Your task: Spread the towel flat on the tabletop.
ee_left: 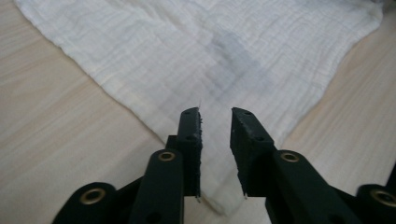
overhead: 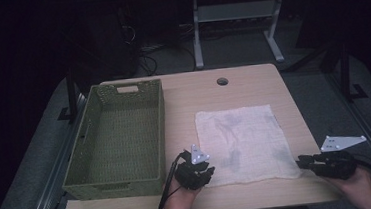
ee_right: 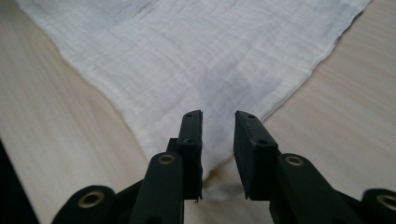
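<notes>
Cloth (overhead: 241, 142) lies flat on the desk (overhead: 182, 92); left gripper (overhead: 205, 174) and right gripper (overhead: 303, 162) each straddle a near corner, jaws released.

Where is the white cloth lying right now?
In the high view the white cloth lies flat on the right half of the wooden table, just right of the green basket, with a hand-held tool at each of its two near corners.
</notes>
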The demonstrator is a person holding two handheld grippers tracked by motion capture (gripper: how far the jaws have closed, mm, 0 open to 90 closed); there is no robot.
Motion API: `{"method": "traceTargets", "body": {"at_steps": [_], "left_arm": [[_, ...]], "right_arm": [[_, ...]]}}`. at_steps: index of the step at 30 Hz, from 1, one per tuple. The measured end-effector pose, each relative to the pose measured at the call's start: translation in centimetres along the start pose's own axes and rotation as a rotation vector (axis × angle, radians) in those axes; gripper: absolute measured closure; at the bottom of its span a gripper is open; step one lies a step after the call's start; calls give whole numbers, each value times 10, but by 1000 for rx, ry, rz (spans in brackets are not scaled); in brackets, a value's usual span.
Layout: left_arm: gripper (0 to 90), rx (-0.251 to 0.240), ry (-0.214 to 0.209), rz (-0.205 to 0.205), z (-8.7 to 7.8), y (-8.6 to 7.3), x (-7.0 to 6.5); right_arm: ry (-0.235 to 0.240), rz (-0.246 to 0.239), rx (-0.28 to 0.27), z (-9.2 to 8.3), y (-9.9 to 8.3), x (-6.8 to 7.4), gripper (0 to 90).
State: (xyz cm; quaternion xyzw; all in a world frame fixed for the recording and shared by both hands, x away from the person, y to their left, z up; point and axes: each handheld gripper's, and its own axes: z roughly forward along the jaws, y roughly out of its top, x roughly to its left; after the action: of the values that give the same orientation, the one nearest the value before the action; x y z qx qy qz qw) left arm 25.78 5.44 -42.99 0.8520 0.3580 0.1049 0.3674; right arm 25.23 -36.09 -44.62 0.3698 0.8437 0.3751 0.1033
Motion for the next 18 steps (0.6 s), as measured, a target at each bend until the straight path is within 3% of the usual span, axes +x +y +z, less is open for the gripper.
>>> {"method": "traceTargets", "body": {"at_steps": [6, 11, 18], "left_arm": [[599, -5, -7, 2, 10, 10, 10], [582, -13, -22, -14, 18, 18, 22], [568, -27, -24, -14, 28, 30, 35]], "right_arm": [[-2, -8, -17, 8, 14, -10, 682], [20, -1, -28, 22, 28, -25, 668], [15, -9, -34, 30, 39, -33, 662]]}}
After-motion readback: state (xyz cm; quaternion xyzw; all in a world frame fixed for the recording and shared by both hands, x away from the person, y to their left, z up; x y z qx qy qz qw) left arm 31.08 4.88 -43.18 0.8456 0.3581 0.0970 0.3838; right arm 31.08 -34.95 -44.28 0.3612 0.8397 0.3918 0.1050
